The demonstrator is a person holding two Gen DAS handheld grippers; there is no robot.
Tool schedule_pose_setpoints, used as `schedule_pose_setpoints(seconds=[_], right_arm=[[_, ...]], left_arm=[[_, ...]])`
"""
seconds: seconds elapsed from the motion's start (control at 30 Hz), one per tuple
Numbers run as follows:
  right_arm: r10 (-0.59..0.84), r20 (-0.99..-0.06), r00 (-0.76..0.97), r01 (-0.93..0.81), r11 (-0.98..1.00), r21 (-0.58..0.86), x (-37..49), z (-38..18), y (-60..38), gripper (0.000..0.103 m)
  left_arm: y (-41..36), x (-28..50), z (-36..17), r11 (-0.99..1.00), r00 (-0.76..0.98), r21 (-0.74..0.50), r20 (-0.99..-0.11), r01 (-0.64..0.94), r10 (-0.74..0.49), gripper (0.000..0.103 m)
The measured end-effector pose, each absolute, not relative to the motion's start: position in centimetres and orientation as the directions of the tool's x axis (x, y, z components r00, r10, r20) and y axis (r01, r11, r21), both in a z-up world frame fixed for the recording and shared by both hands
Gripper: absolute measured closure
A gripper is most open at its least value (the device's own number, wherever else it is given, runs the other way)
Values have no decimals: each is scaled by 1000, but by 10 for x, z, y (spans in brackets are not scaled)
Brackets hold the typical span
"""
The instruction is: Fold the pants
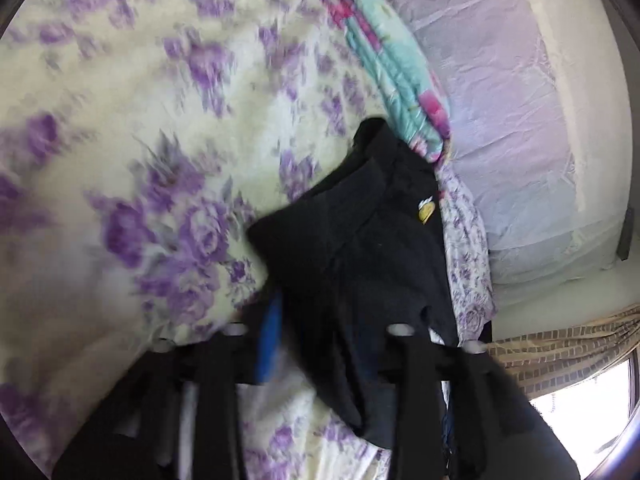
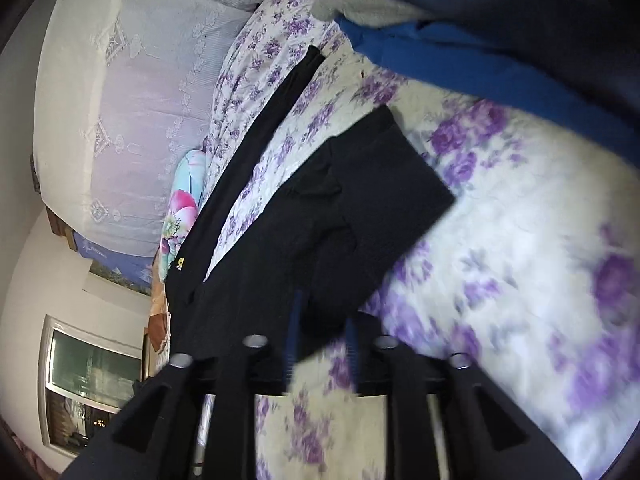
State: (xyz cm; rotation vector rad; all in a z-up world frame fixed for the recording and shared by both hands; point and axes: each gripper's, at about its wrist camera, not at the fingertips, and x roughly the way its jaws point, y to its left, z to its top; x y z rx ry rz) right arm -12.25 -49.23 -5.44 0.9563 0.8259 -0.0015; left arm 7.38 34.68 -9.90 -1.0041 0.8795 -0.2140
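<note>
Pants (image 1: 360, 248), black and lifted at centre frame over the floral bedspread (image 1: 120, 128), are pinched by both the left gripper (image 1: 332, 332) and right gripper (image 2: 320, 320), so edges should be kept level and taut while being folded over.

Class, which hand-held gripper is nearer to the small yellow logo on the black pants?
Probably left. The left hand-held gripper holds the pants just below the yellow logo; from the right hand-held gripper the logo sits farther off, leftward.
</note>
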Motion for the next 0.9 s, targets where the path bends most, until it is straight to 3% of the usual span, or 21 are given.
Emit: schedule_pose_setpoints(seconds=[0.03, 0.1, 0.17, 0.3, 0.43, 0.6, 0.8, 0.9], right_arm=[[295, -642, 708, 359, 632, 687, -129, -43, -494, 64], [245, -630, 737, 353, 654, 669, -133, -23, -497, 64], [249, -585, 772, 317, 647, 694, -120, -6, -502, 63], [294, -515, 805, 255, 612, 748, -55, 11, -508, 50], [361, -472, 804, 254, 509, 823, 39, 3, -524, 49], [385, -451, 805, 302, 388, 871, 135, -17, -546, 49], [151, -702, 696, 469, 644, 604, 229, -15, -586, 49], [159, -729, 666, 495, 636, 592, 245, -38, -615, 51]], left_arm=[[353, 67, -90, 561, 675, -797, -543, -226, -499, 37], [362, 60, -68, 629, 710, -735, -583, -252, -396, 30], [360, 71, -48, 679, 717, -693, -600, -243, -355, 30], [335, 125, -28, 698, 682, -690, -604, -190, -412, 29], [292, 193, -27, 764, 642, -620, -662, -180, -385, 24], [251, 250, -47, 723, 565, -662, -680, -198, -468, 24], [214, 285, -41, 773, 540, -613, -712, -166, -449, 19], [218, 297, -43, 776, 535, -602, -725, -186, -434, 19]])
